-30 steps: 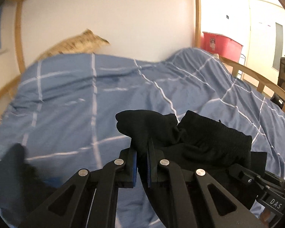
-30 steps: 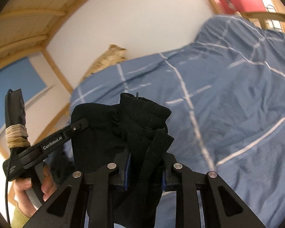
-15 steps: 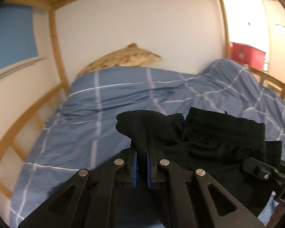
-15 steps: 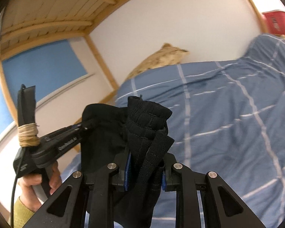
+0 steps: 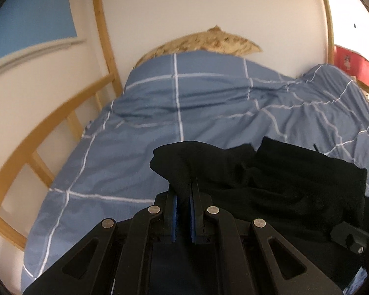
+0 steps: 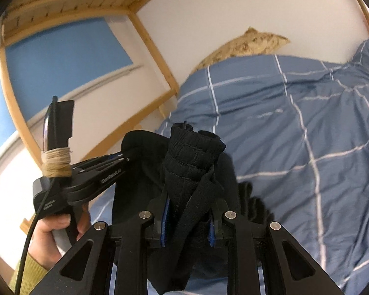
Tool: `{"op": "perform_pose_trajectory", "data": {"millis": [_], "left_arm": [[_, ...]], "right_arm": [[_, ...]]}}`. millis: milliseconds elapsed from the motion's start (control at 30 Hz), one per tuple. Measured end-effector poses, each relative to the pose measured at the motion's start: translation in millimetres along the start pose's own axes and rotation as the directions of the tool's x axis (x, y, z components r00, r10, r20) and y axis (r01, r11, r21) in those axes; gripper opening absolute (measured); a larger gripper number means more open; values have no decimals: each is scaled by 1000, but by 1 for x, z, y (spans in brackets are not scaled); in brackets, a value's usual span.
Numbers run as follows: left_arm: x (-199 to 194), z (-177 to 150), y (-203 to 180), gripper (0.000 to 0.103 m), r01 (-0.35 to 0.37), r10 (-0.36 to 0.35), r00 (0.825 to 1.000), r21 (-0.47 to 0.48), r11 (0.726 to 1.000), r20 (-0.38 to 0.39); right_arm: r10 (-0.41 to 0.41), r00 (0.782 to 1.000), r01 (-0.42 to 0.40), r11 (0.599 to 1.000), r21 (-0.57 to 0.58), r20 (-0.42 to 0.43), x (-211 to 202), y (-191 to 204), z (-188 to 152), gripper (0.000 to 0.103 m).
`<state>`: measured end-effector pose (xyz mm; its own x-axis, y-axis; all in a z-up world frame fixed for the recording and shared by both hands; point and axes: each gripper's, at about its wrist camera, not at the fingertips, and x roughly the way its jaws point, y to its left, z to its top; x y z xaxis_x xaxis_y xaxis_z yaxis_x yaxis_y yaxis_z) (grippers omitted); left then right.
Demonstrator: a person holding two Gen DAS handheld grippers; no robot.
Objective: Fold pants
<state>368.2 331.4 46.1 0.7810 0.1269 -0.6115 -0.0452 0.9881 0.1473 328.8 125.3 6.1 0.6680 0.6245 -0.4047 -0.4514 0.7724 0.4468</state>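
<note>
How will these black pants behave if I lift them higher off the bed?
The pants are probably floppy: they bunch and sag between the left gripper and right gripper. They likely won't slip, with thick folds pinched. The loose strip may dangle.

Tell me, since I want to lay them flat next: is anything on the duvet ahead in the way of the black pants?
Nothing visible. Both the left gripper and right gripper already clamp the black pants, and the blue checked duvet ahead lies bare up to the pillow.
</note>
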Motion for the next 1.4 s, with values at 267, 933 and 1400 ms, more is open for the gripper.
{"op": "perform_pose_trajectory", "data": {"millis": [267,933,1400], "left_arm": [[21,-31,13,25,-82,82,994,-2,997,-76],[-121,-41,-39,71,-165,166,984,-29,986,58],[-250,-86,-165,87,-65,66,981,-10,998,184]], "right_arm": [[-156,986,158,987,34,-53,4,-6,-17,60],[-247,961,270,936,-226,126,-95,9,14,85],[-269,947,313,898,-308,179,-257,-24,-19,90]]}}
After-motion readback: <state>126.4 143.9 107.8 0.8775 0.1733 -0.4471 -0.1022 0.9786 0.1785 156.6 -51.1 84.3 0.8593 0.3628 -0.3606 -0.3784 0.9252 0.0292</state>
